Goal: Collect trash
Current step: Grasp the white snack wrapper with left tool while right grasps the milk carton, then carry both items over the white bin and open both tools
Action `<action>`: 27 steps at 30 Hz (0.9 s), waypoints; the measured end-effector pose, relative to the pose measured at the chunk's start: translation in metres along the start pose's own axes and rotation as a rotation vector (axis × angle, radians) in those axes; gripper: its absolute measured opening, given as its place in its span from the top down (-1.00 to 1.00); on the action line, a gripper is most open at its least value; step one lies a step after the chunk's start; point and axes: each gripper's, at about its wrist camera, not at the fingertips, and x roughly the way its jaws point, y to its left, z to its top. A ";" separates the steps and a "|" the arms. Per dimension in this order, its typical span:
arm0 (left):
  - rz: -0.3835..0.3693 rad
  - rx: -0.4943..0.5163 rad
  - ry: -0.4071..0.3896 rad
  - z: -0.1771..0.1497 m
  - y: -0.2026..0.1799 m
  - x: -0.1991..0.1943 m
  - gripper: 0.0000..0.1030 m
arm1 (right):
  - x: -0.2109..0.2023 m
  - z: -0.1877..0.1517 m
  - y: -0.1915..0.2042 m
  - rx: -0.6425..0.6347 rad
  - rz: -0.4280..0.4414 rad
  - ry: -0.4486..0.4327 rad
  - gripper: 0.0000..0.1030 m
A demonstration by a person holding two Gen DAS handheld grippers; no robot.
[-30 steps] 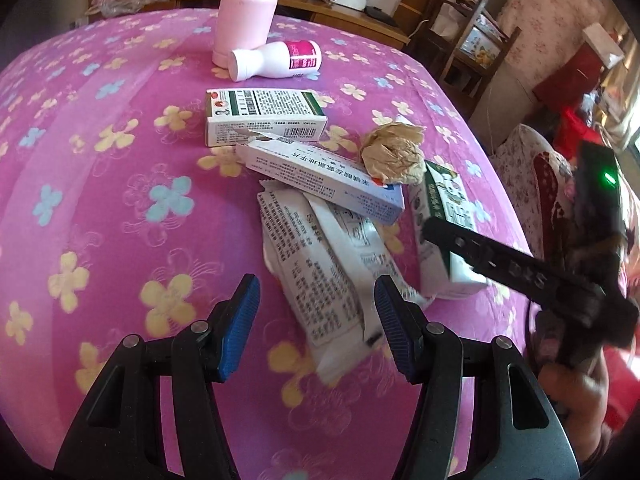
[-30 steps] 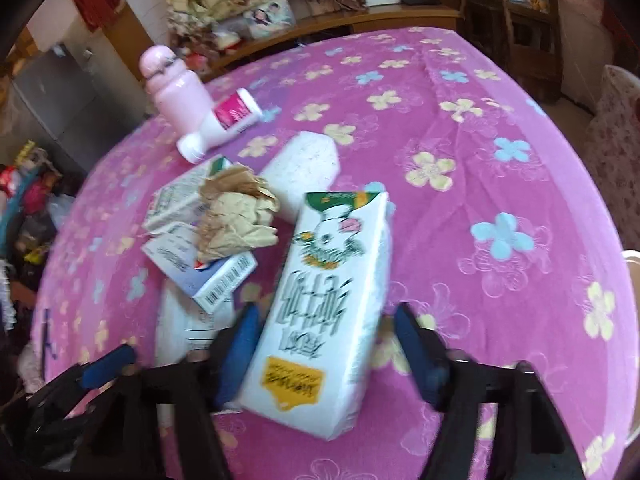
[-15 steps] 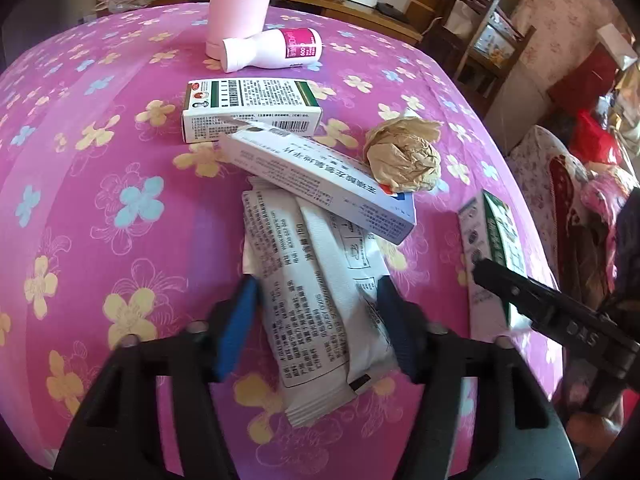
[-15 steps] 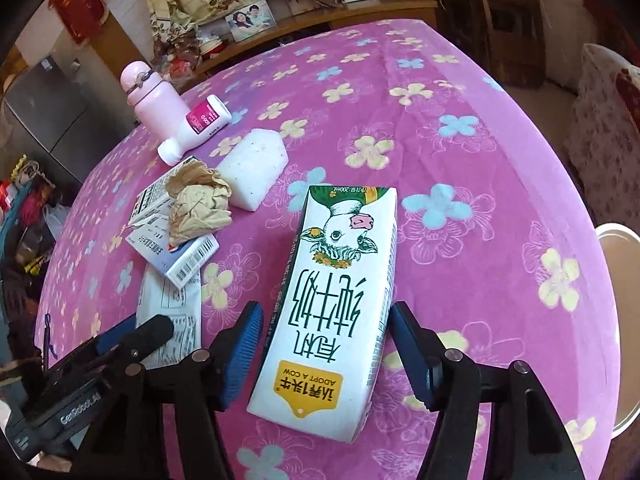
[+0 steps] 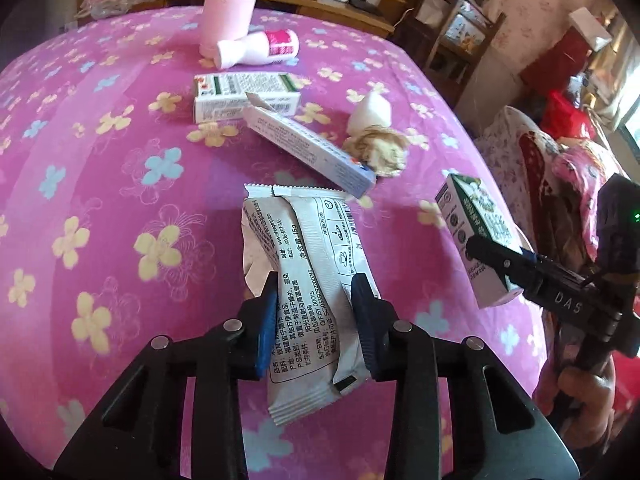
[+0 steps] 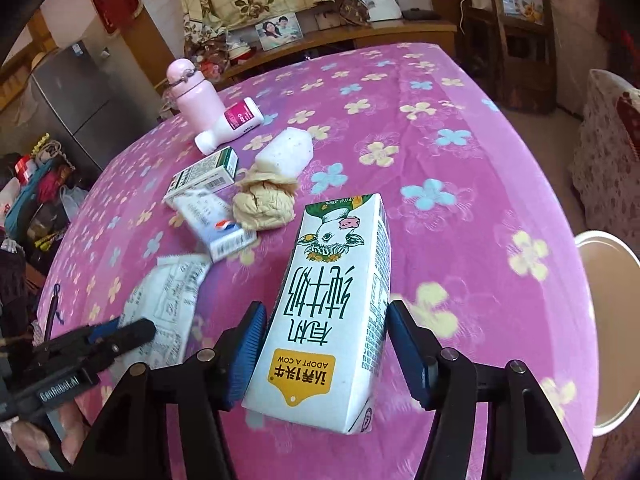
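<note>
My left gripper (image 5: 316,312) is shut on the grey snack wrappers (image 5: 308,280), lifted off the pink flowered tablecloth (image 5: 100,160). My right gripper (image 6: 326,346) is shut on the white milk carton (image 6: 336,300), held tilted above the table; the carton also shows in the left wrist view (image 5: 476,240). On the table lie a crumpled brown paper ball (image 6: 262,204), a blue-white toothpaste box (image 5: 312,148), a green-white medicine box (image 5: 244,96), a white wrapped lump (image 6: 286,154) and a small white bottle (image 5: 260,48) on its side.
A pink flask (image 5: 228,12) stands at the back by the white bottle. A white round bin rim (image 6: 608,292) shows off the table's right edge. Chairs (image 6: 516,20), a sofa (image 6: 608,152) and a cluttered shelf (image 6: 340,36) surround the table.
My left gripper moved forward and closed on the grey wrappers, lifting them. My right gripper closed on the milk carton and raised it off the cloth, away from the pile.
</note>
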 end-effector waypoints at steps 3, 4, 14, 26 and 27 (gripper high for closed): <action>-0.010 0.031 -0.014 -0.007 -0.011 -0.011 0.37 | -0.008 -0.015 -0.004 -0.003 0.001 0.025 -0.17; -0.012 0.039 -0.017 -0.009 -0.015 -0.014 0.37 | -0.010 -0.018 -0.006 -0.003 0.001 0.034 -0.17; 0.000 0.112 -0.022 -0.023 -0.052 -0.014 0.37 | -0.006 -0.035 -0.013 -0.019 -0.131 0.094 -0.17; -0.016 0.172 -0.027 -0.018 -0.090 -0.005 0.37 | -0.038 -0.038 -0.038 0.018 -0.105 -0.006 -0.08; -0.021 0.181 -0.028 -0.016 -0.097 -0.004 0.37 | -0.044 -0.038 -0.043 0.023 -0.110 -0.016 -0.08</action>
